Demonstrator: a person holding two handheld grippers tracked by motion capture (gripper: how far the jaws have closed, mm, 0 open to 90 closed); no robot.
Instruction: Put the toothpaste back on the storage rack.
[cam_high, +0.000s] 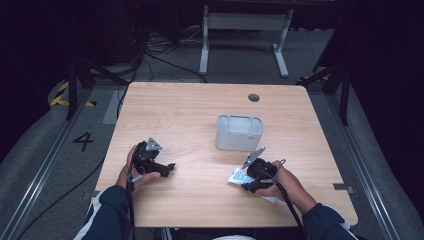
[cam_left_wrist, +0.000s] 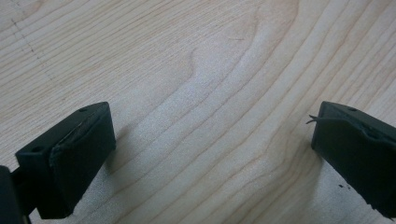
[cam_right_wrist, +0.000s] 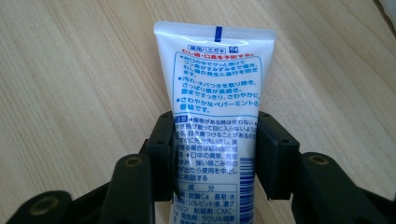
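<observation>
A white toothpaste tube (cam_right_wrist: 215, 79) with blue and red print lies flat on the wooden table (cam_high: 190, 110), its crimped end pointing away from my right gripper (cam_right_wrist: 215, 140). The two black jaws press against the tube's sides, so that gripper is shut on it. In the high view the tube (cam_high: 238, 176) shows at the front right, under the right gripper (cam_high: 246, 181). My left gripper (cam_high: 169, 169) rests at the front left, held low over the table. Its jaws stand wide apart in the left gripper view (cam_left_wrist: 212, 140), with bare wood between them.
A grey open-topped plastic container (cam_high: 239, 132) stands right of the table's middle, just beyond the right gripper. A round cable hole (cam_high: 254, 97) sits near the far edge. Another table's white legs (cam_high: 204, 40) and cables are on the floor behind.
</observation>
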